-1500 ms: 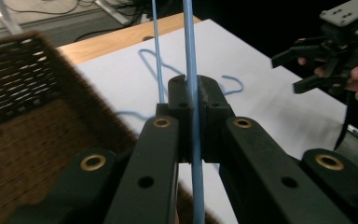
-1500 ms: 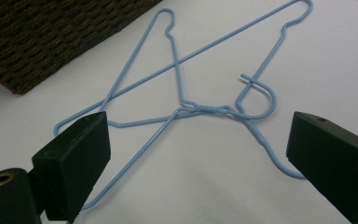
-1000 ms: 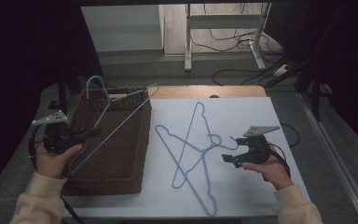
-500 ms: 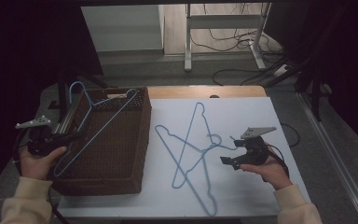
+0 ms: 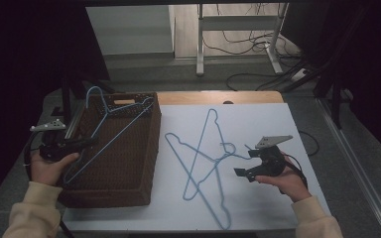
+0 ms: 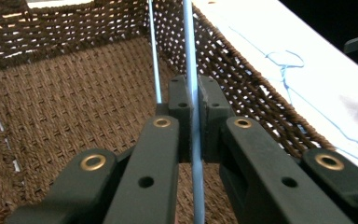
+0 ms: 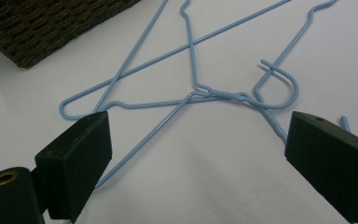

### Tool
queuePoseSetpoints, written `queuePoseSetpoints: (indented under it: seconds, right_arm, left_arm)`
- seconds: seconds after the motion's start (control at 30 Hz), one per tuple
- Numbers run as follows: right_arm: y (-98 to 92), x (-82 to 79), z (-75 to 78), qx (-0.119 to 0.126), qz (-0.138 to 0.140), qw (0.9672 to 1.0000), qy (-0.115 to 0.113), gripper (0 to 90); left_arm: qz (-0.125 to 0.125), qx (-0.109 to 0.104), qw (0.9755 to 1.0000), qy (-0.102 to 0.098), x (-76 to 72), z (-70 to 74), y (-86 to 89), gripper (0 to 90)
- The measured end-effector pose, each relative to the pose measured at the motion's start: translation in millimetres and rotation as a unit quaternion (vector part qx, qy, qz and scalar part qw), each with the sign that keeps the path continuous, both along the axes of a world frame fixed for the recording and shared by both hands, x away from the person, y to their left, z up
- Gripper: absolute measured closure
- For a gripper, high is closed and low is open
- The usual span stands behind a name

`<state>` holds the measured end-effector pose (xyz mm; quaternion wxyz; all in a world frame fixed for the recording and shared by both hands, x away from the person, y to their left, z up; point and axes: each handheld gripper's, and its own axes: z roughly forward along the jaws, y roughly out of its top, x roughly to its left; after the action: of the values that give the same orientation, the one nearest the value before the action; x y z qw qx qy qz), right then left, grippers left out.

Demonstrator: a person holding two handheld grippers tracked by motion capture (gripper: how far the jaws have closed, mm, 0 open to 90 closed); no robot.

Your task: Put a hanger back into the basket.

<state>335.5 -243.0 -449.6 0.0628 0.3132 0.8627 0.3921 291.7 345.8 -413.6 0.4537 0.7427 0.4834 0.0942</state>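
My left gripper (image 5: 85, 143) is shut on the thin wire of a blue hanger (image 5: 120, 130) at the left rim of a brown wicker basket (image 5: 155, 148). The hanger slants across the basket, its hook (image 5: 94, 92) poking over the far left corner. In the left gripper view the pads (image 6: 179, 100) pinch the blue wire (image 6: 189, 42) above the woven floor. My right gripper (image 5: 245, 162) is open, just right of two more blue hangers (image 5: 201, 163) lying crossed on the white tabletop. In the right gripper view the open right gripper (image 7: 200, 158) frames their tangled hooks (image 7: 242, 98).
The white tabletop (image 5: 278, 124) has bare space right of and behind the crossed hangers. The basket's high wall (image 6: 74, 28) encloses the held hanger. Beyond the table stand a metal frame's legs (image 5: 198, 44) and cables on the floor (image 5: 258, 74).
The left hand has carried the hanger leftward and lower, so it now lies down inside the basket instead of tilting above its right rim. The right gripper has stayed put.
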Motion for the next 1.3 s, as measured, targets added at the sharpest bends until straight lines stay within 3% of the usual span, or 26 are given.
queuePoseSetpoints:
  seconds: [0.17, 0.53, 0.6, 0.7, 0.77, 0.8, 0.9, 1.07, 1.17, 1.3]
  right_arm:
    - [1.8, -1.4, 0.5, -0.004, 0.010, 0.9999, 0.002, 7.2]
    - [2.7, -1.8, 0.3, -0.009, 0.014, 0.9999, 0.006, 7.2]
    - [2.3, -1.8, 0.6, -0.009, 0.013, 0.9999, 0.006, 7.2]
    - [1.9, -1.7, 0.4, -0.011, 0.013, 0.9998, 0.005, 7.3]
    - [2.0, -1.9, 0.4, -0.012, 0.014, 0.9998, 0.005, 7.2]
    - [2.3, -2.2, 0.5, -0.012, 0.016, 0.9998, 0.006, 7.2]
    - [2.7, -2.4, 0.4, -0.015, 0.017, 0.9997, 0.005, 7.2]
    - [3.6, -1.9, -0.4, -0.017, 0.017, 0.9997, 0.006, 7.1]
    - [4.5, -1.9, -0.3, -0.017, 0.018, 0.9997, 0.006, 7.0]
    - [2.8, -1.1, 0.8, -0.013, 0.011, 0.9998, -0.004, 7.0]
  left_arm:
    - [0.003, 0.010, 0.9998, 0.019, 8.4, -9.8, 5.3, 85.9]
    - [-0.002, 0.007, 0.9989, 0.046, 14.0, -24.0, 7.0, 85.8]
    - [0.007, 0.012, 0.9982, 0.058, 16.0, -27.0, 8.2, 85.6]
    - [0.050, 0.025, 0.9962, 0.066, 18.6, -30.4, 13.3, 77.6]
    - [0.087, 0.050, 0.9933, 0.057, 17.8, -29.1, 16.7, 63.6]
    - [0.097, 0.052, 0.9926, 0.052, 16.6, -27.6, 17.8, 54.3]
    - [0.100, 0.049, 0.9934, 0.028, 8.1, -19.9, 17.5, 47.0]
    - [0.083, 0.045, 0.9955, 0.004, -5.1, -11.5, 4.2, 37.9]
    - [0.056, 0.039, 0.9976, -0.008, -12.8, -10.5, -14.3, 36.0]
    - [0.036, 0.032, 0.9987, -0.017, -18.3, -8.7, -32.9, 32.9]
